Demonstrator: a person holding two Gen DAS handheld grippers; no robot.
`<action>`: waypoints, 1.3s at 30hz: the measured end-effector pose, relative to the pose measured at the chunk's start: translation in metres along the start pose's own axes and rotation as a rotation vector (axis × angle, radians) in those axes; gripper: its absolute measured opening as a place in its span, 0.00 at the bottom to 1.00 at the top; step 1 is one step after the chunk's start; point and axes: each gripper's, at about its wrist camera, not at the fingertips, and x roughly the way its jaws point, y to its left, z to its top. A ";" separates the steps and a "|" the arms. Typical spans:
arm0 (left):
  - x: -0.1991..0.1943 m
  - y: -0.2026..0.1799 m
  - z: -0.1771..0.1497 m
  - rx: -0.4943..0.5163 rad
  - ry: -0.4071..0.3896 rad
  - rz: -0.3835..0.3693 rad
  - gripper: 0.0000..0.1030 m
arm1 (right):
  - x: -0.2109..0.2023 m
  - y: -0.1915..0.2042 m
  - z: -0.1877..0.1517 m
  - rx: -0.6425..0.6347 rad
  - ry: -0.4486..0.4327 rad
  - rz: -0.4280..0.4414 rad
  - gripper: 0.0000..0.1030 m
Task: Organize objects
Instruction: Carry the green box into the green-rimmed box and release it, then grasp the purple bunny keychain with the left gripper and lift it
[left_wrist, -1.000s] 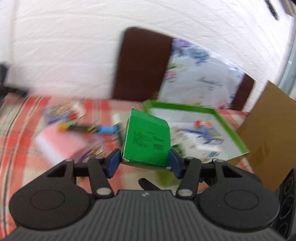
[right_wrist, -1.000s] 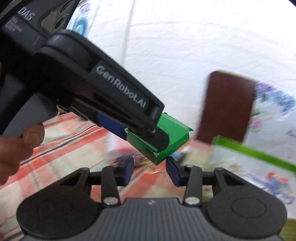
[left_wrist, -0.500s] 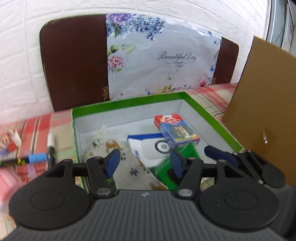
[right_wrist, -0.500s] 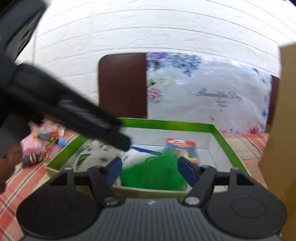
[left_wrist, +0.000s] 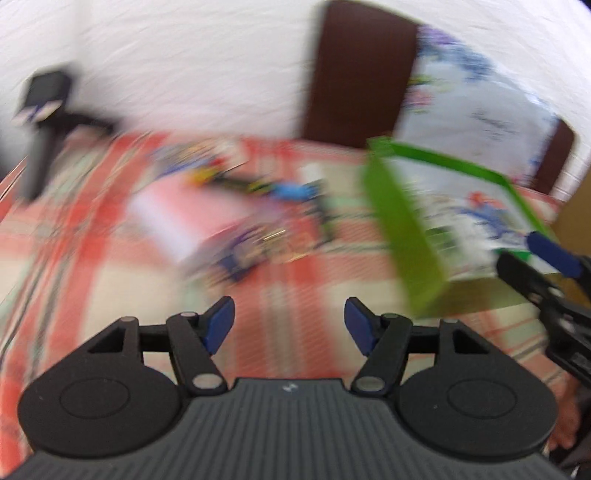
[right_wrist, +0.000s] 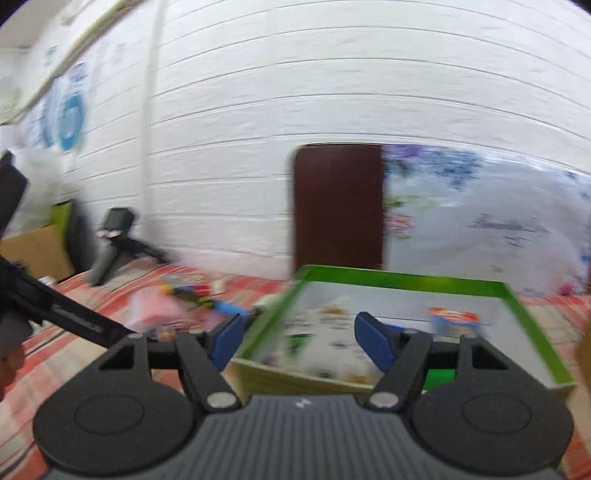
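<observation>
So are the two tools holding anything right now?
No, nothing. The left tool is empty over the checked tablecloth, its jaws opening. The right tool stands open and empty in front of the green box.

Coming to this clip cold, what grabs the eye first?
The bright green-rimmed open box on the red checked tablecloth, holding a red and blue card pack. Left of it lies a blurred clutter of markers and packets. Both the left gripper and right gripper are empty.
</observation>
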 end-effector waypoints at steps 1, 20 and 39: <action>0.000 0.014 -0.005 -0.029 0.010 0.023 0.66 | 0.004 0.013 0.000 -0.020 0.013 0.045 0.67; 0.000 0.109 -0.012 -0.258 -0.001 -0.048 0.65 | 0.178 0.133 -0.003 -0.218 0.341 0.317 0.69; 0.013 0.009 -0.028 -0.012 0.155 -0.238 0.66 | 0.011 0.111 -0.042 -0.204 0.281 0.342 0.90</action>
